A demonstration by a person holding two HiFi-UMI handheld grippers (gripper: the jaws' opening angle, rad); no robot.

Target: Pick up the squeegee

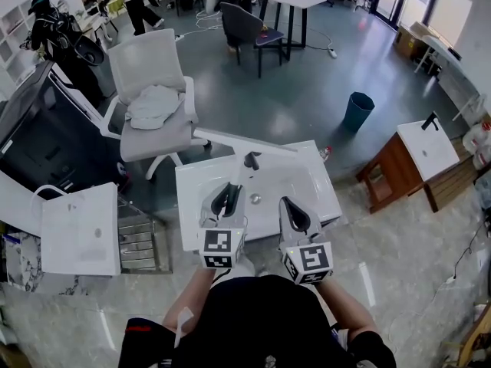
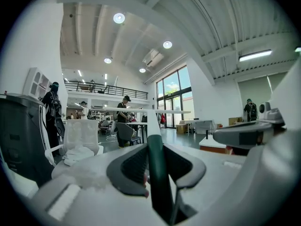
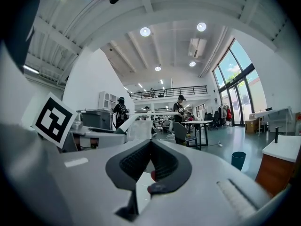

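Squeegee (image 2: 155, 168) is clamped by its green handle in the fingers of the left gripper (image 1: 229, 190), keeping the blade clear at frame centre; the right gripper (image 1: 288, 204) has its fingers closed on nothing.

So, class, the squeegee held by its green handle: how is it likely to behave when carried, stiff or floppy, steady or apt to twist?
Probably stiff: the squeegee runs straight out of the left gripper with no sag. It may want to twist, since its long white blade sits crosswise far from the grip. Likely light: one pinch holds it.
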